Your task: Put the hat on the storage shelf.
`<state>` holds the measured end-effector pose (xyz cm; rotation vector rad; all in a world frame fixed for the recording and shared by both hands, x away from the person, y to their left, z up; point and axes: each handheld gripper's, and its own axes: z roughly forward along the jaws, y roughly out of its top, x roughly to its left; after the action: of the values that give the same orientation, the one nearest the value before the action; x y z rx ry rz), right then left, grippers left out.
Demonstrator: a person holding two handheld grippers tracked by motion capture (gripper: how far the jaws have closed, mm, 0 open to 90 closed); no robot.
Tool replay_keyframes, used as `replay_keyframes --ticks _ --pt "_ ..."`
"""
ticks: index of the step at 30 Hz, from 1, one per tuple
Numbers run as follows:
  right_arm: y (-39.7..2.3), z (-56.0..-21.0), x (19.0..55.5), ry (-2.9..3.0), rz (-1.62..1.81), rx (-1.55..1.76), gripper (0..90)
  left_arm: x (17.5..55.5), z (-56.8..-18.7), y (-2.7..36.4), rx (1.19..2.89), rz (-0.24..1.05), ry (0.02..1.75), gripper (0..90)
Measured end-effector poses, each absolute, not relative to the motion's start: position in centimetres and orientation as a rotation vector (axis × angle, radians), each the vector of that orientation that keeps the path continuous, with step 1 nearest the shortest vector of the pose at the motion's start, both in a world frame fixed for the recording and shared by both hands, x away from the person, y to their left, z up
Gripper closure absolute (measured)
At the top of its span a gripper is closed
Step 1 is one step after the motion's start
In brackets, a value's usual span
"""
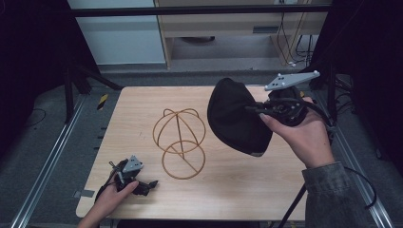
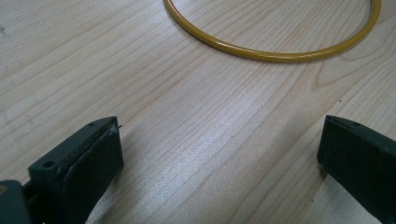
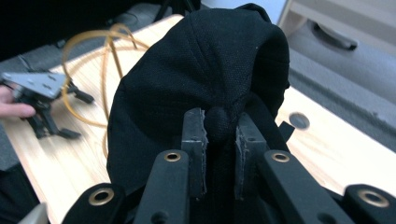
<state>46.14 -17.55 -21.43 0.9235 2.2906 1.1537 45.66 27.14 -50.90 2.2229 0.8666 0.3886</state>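
no readable text, labels or numbers

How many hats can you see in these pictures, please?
1. The black hat hangs above the table's right half, pinched at its crown by the right gripper, right of the wire hat stand. Nothing suggests another is hidden.

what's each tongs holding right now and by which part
Right tongs pinch a bunched fold of the black fabric cap, lifted above the table. Left tongs are open, holding nothing.

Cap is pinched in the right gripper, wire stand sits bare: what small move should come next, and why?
Probably carry the black cap, held aloft by the right gripper, leftward over the gold wire stand. The stand's dome is uncovered, and the left gripper rests open beside its base ring.
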Motion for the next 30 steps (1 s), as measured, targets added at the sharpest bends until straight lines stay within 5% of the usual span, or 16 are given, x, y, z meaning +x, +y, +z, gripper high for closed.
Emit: replay_keyframes --ticks 30 --pt "-12.8 -18.7 45.2 2.314 1.193 0.774 77.8 45.7 -50.9 27.1 2.221 0.388 0.871 0.0"
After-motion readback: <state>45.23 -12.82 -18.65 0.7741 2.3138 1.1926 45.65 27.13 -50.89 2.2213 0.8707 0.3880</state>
